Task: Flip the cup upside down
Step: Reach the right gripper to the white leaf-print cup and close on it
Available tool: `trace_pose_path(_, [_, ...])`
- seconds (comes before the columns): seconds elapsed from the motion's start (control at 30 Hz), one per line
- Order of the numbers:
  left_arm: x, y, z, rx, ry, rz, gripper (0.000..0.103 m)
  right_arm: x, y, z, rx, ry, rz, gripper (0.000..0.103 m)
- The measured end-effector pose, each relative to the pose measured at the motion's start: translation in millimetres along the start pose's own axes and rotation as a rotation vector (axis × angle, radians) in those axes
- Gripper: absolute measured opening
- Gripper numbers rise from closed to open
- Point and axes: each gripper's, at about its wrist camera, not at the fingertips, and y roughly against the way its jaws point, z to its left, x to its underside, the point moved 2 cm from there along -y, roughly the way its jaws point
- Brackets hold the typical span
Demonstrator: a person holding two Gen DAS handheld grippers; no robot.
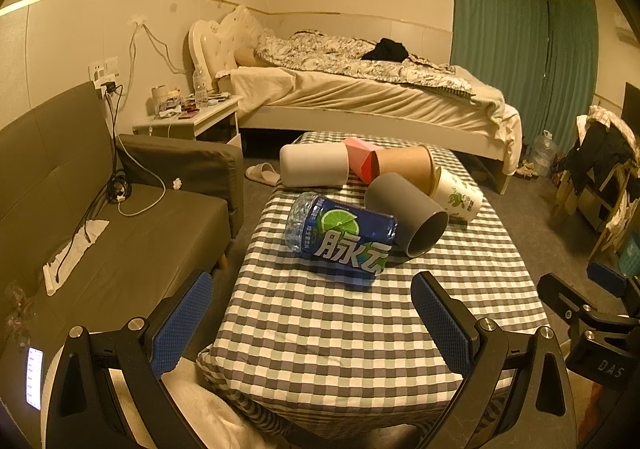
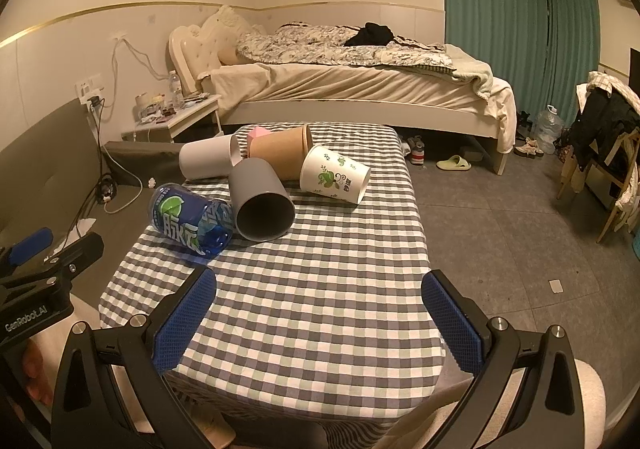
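Observation:
Several cups lie on their sides on a checkered table [image 1: 340,329] [image 2: 320,309]. A grey cup [image 1: 404,217] [image 2: 260,201] points its open mouth toward me. Behind it lie a white cup [image 1: 314,165] [image 2: 204,161], a brown paper cup [image 1: 404,167] [image 2: 280,153], and a white paper cup with green print [image 1: 456,197] [image 2: 334,173]. A cut blue bottle [image 1: 340,237] [image 2: 190,221] lies beside the grey cup. My left gripper [image 1: 312,329] and right gripper [image 2: 320,325] are both open and empty, over the table's near end, well short of the cups.
A pink box [image 1: 360,155] [image 2: 258,134] sits behind the cups. A dark sofa [image 1: 100,229] stands left of the table. A bed [image 1: 360,89] [image 2: 360,85], a nightstand [image 1: 192,117], green curtains [image 2: 500,9] and a cluttered chair [image 2: 608,141] stand beyond.

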Motion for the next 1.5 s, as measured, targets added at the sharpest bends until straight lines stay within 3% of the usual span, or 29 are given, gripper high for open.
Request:
trace_pose_path(0.17, [8,-16,1,-0.033,0.004,0.044,0.102,8,-7,3,-0.001,0.030,0.022,0.103])
trace_pose_path(0.47, [-6,-52,-13,-0.073,0.020,0.135,0.102,-24,-34,-18,-0.035,0.092,0.067,0.103])
trace_pose_path(0.77, [-28,-94,-18,-0.143,0.051,0.200,0.102,-77,-121,-45,-0.071,0.274,0.136,0.103])
trace_pose_path(0.87, [-38,-108,-18,-0.150,0.079,0.212,0.102,-89,-152,-47,-0.125,0.337,0.171,0.103])
trace_pose_path(1.03, [-56,-138,-26,-0.147,0.094,0.235,0.102,-91,-194,-43,-0.200,0.447,0.236,0.103])
trace_pose_path(1.27, [-72,-168,-39,-0.141,0.073,0.246,0.102,-90,-241,-30,-0.253,0.504,0.282,0.103])
trace_pose_path(1.37, [-72,-173,-41,-0.137,0.069,0.255,0.102,-88,-255,-24,-0.264,0.529,0.313,0.097])
trace_pose_path(1.5, [-71,-174,-42,-0.130,0.066,0.268,0.102,-84,-267,-22,-0.282,0.562,0.388,0.070])
